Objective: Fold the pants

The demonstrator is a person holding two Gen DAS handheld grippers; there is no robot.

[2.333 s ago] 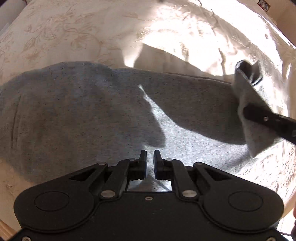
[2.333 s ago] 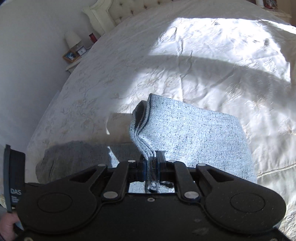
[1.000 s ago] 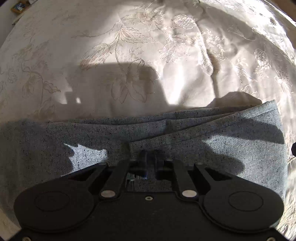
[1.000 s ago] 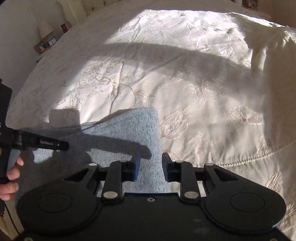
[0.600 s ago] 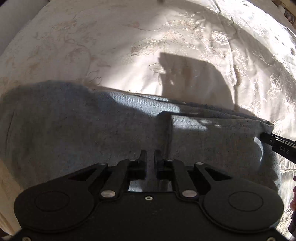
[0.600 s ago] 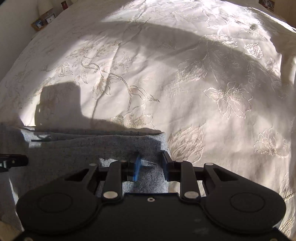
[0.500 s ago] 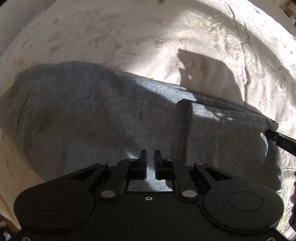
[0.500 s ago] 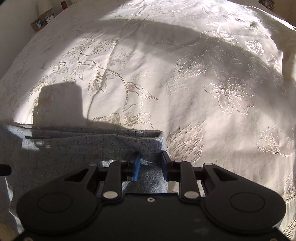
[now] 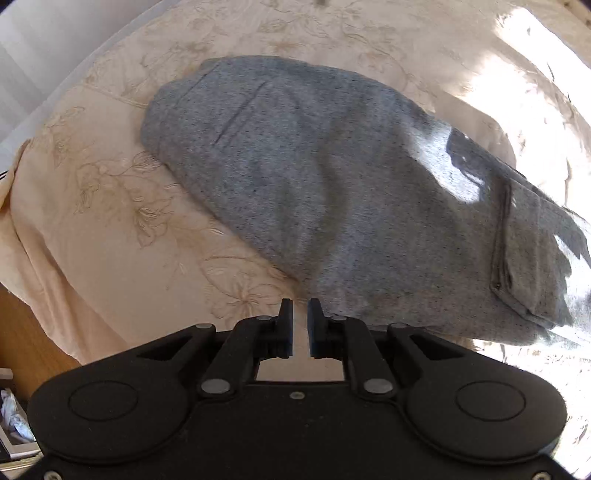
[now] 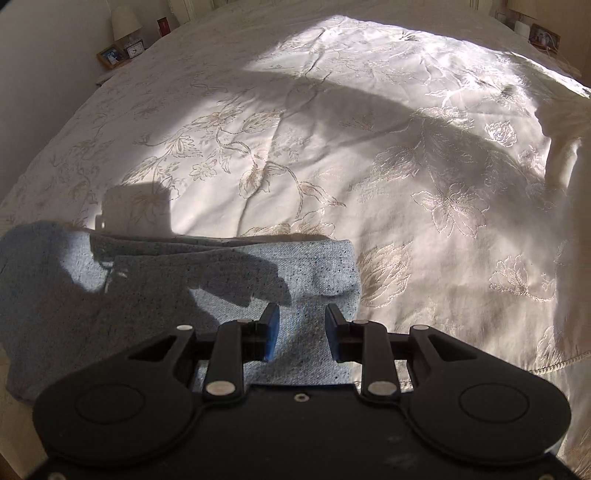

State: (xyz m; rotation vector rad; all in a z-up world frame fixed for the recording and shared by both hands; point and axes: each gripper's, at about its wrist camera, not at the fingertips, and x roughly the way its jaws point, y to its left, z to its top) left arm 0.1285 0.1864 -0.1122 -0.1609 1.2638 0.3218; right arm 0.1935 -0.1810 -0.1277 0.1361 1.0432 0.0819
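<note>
Sunlit cream bedspread with embroidered flowers [image 10: 332,155] covers the bed under both of your grippers, bright in patches and crossed by shadow.

Your left gripper [image 9: 300,326] points steeply down with its jaws a narrow slit apart and nothing between them; it is released. Just past its tips lies the near edge of the grey speckled knit pants [image 9: 332,192], which stretch away from it in a long rounded heap toward the bed's corner, where the cover drops to a wooden floor [image 9: 26,339]. To the right in the same view, a folded layer of the pants with a stitched hem [image 9: 502,236] lies on top of the rest.

Your right gripper [image 10: 302,334] is let go as well: its jaws have just been opening, and the blue-faced pads [image 10: 271,332] stand apart over the folded end of the pants [image 10: 207,280] without pressing on it. The cloth's folded edge ends just right of the right finger, and bare bedspread runs on from there. Far off, at the head of the bed, a bedside table holds a white lamp [image 10: 125,18], a small clock [image 10: 136,48] and a framed photograph [image 10: 110,55].
</note>
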